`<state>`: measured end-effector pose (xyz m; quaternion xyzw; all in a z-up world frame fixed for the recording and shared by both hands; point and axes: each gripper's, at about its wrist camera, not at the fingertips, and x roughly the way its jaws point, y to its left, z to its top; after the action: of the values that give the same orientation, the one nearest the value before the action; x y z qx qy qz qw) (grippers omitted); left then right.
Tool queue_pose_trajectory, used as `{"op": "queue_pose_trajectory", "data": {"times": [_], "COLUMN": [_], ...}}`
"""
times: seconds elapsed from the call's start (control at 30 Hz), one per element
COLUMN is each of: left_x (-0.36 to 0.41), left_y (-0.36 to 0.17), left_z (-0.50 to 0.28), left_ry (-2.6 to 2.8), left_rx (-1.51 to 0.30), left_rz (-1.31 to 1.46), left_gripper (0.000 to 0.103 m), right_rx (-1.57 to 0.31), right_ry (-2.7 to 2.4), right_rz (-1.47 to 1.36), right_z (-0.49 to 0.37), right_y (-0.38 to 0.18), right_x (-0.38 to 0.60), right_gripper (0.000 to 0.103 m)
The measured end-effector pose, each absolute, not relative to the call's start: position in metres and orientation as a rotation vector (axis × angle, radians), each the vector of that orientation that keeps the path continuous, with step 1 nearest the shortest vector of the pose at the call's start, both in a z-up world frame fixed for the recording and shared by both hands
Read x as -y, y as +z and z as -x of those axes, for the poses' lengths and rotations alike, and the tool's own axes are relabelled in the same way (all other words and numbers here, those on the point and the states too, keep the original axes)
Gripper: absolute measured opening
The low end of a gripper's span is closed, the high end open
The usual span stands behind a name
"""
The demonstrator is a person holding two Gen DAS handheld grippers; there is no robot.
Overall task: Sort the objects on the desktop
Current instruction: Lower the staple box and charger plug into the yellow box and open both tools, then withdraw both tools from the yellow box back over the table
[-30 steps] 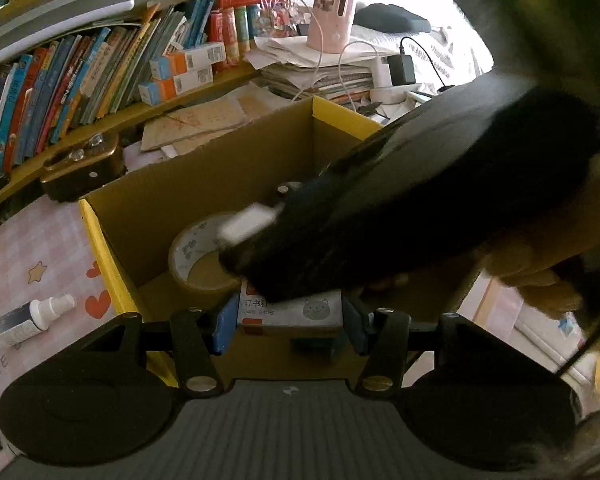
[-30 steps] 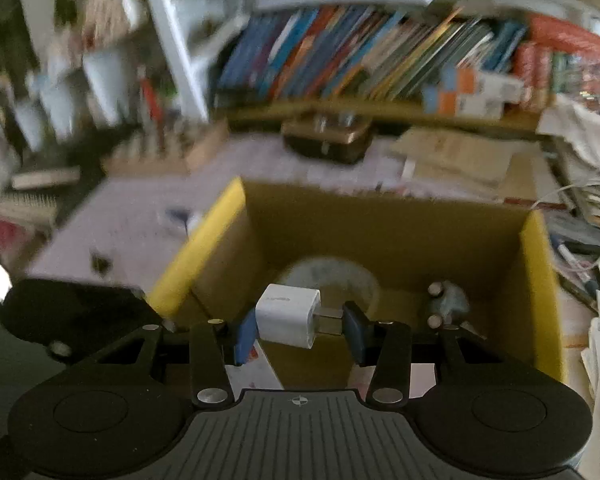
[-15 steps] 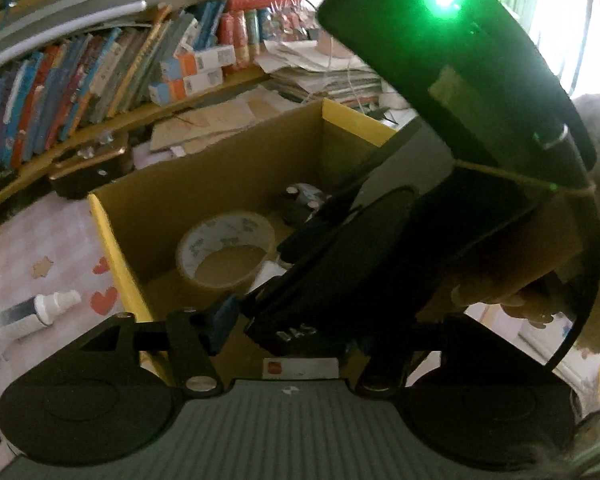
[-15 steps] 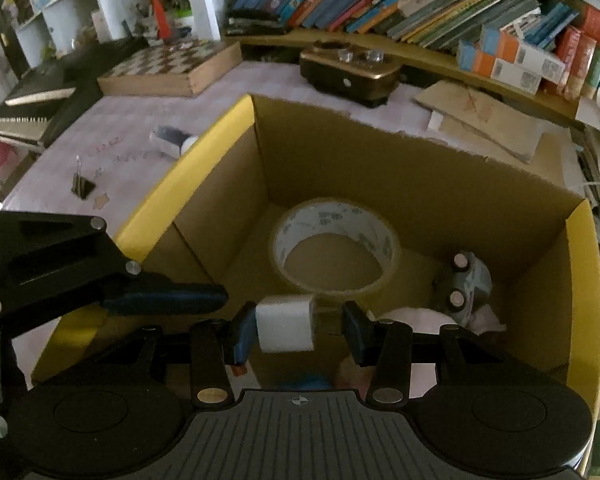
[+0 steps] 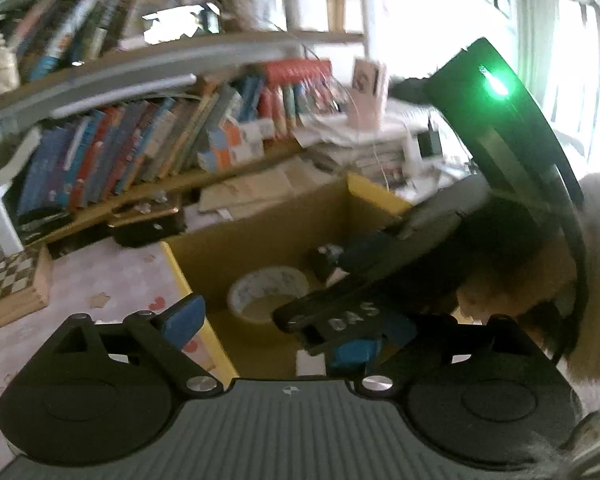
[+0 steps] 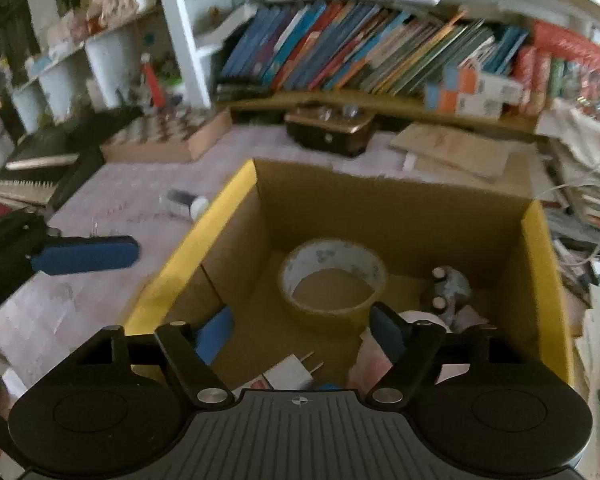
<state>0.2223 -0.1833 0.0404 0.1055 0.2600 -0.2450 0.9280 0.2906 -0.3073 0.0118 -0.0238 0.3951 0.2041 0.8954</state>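
So the white charger plug is out of my right claw now: half a second ago it sat between the fingers, and now it lies loose on the floor of the cardboard box, near the box's front edge, prongs pointing up and right, just under the spread fingers. Both blue pads are wide apart with nothing between them.

My left claw has pulled back and up too. Before, it was low over the box's front edge; now its left pad hangs over the pink desk outside the yellow left rim. It's spread wide and empty. From that side, the other gripper's black body with the green light blocks most of the box's right half.

Rest of the box: a roll of tape lies flat in the middle toward the back wall, and a little toy car is near the right wall. There's some pinkish stuff by the front right corner; I can't tell what it is.

Out on the desk, a small bottle lies just off the box's left rim, with a chessboard farther back near the bookshelf.
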Motion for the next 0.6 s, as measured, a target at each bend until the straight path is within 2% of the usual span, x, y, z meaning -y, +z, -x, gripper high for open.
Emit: {"op": "queue_pose_trajectory", "data": {"times": [0.1, 0.4, 0.6], "left_x": [0.174, 0.135, 0.102], "left_y": [0.049, 0.069, 0.074], "left_z": [-0.209, -0.175, -0.156], "left_ry": [-0.491, -0.457, -0.432], "left_rx": [-0.500, -0.415, -0.367], "left_rz": [-0.201, -0.147, -0.140], "left_gripper": [0.100, 0.103, 0.103], "right_rx": [-0.750, -0.551, -0.492], "right_ry": [0.386, 0.228, 0.094], "right_rz": [0.006, -0.060, -0.107], "right_z": [-0.273, -0.216, -0.177], "right_y": [0.022, 0.055, 0.063], "right_x": [0.312, 0.322, 0.322], "right_gripper": [0.086, 0.088, 0.088]}}
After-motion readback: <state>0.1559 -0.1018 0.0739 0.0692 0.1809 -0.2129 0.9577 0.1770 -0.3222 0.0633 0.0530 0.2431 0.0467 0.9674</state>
